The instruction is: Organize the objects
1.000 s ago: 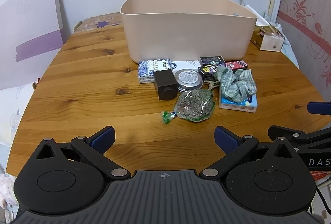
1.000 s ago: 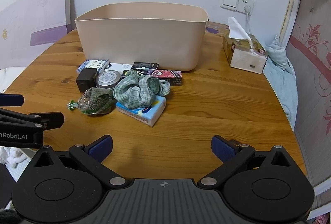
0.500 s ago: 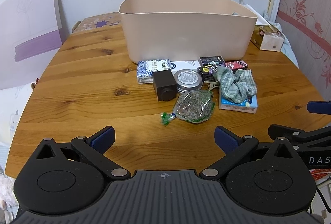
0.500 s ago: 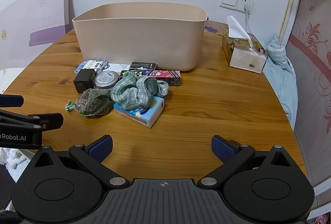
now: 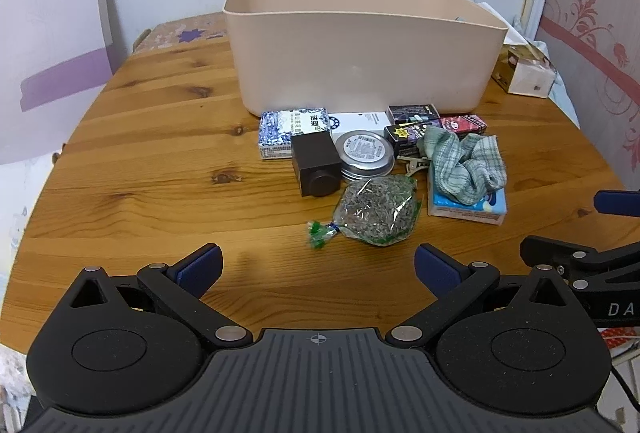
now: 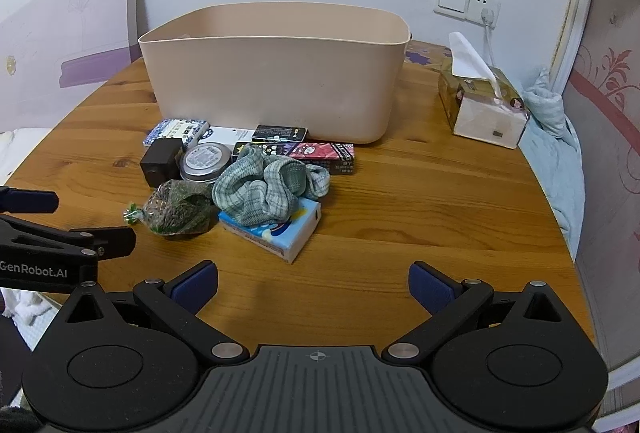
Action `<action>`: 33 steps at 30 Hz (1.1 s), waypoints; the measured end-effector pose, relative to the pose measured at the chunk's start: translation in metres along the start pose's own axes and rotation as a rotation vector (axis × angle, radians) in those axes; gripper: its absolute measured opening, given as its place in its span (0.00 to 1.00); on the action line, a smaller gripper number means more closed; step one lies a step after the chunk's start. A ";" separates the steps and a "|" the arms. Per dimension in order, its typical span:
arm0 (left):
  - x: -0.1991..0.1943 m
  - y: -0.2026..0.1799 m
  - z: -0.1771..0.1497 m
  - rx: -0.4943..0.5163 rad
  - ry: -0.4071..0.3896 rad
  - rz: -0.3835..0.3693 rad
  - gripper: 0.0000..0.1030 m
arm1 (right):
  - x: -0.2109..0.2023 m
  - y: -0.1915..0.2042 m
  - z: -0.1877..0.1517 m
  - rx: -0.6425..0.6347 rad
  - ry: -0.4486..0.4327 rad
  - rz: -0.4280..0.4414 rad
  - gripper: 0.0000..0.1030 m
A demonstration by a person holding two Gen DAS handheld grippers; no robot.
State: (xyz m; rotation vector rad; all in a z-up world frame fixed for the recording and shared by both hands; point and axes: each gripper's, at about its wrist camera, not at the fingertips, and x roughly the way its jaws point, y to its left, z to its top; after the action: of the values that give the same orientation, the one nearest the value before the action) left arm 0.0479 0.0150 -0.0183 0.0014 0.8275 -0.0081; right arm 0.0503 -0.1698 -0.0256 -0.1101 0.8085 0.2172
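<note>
Round wooden table (image 5: 160, 161) against a white wall, beige bin (image 5: 360, 49) at the back, and your clutter sits right in front of it: checked cloth (image 6: 272, 185) on a blue tissue pack (image 6: 280, 233), round tin (image 5: 366, 155), bag of dried leaves (image 5: 376, 211). Your left gripper (image 5: 318, 269) and right gripper (image 6: 314, 287) both hover wide open, holding nothing, well short of the pile

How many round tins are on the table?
1. The round tin lies in front of the beige bin, between the dark box and the checked cloth. Others may hide under the cloth.
</note>
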 end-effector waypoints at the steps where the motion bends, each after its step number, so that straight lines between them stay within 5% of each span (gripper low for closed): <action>1: 0.002 0.001 0.001 -0.003 0.002 -0.006 1.00 | 0.001 0.000 0.001 -0.003 -0.001 -0.001 1.00; 21: 0.036 0.000 0.014 -0.020 0.026 -0.050 1.00 | 0.021 -0.001 0.017 -0.036 -0.004 0.035 1.00; 33: 0.052 -0.002 0.023 0.025 0.014 -0.061 0.98 | 0.035 -0.004 0.026 -0.008 0.002 0.077 0.91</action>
State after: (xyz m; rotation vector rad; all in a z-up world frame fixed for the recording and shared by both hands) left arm 0.0999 0.0129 -0.0416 0.0001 0.8410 -0.0758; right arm 0.0929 -0.1635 -0.0336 -0.0867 0.8143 0.2928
